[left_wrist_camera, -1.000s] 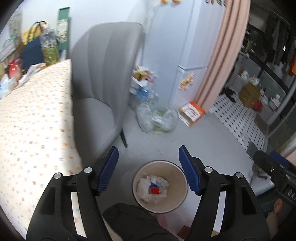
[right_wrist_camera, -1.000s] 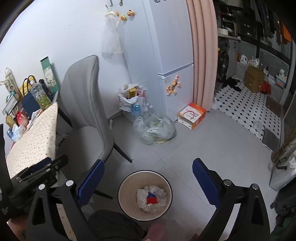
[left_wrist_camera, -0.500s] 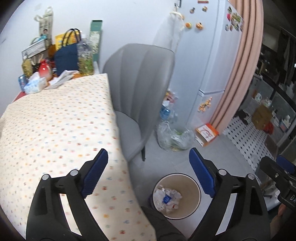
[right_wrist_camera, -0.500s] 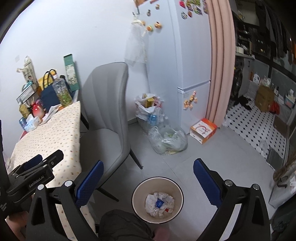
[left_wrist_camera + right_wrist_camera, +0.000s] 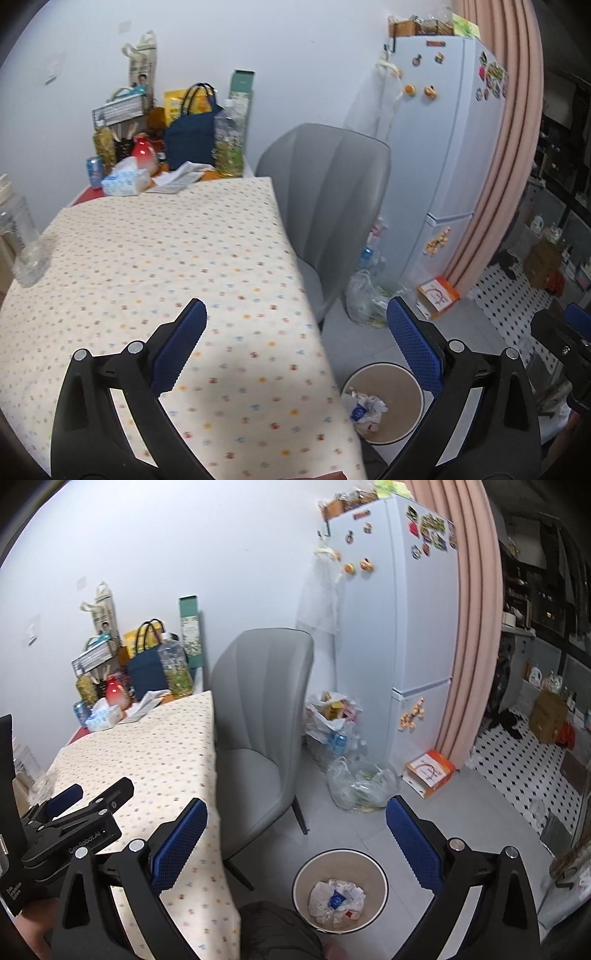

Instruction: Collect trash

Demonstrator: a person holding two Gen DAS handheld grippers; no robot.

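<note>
Both tongs empty above the bin

Left tongs (image 5: 295, 347) opening wide, right tongs (image 5: 295, 834) wide; crumpled trash (image 5: 336, 895) lies inside the bin (image 5: 380, 871), beside the worktop (image 5: 147, 258)

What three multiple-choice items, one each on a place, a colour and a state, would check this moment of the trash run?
1. Where does the round bin stand?
A. on the table
B. on the floor, right of the chair's legs
C. on the chair seat

2. What colour is the chair?
A. grey
B. red
C. green

3. What is in the right gripper?
A. a crumpled tissue
B. a bottle
C. nothing

Answers: 1 B, the bin sits on grey floor tiles beside the chair's legs. 2 A, seat and back are grey. 3 C, the blue pads stand wide apart with only floor and bin seen between them.
</note>
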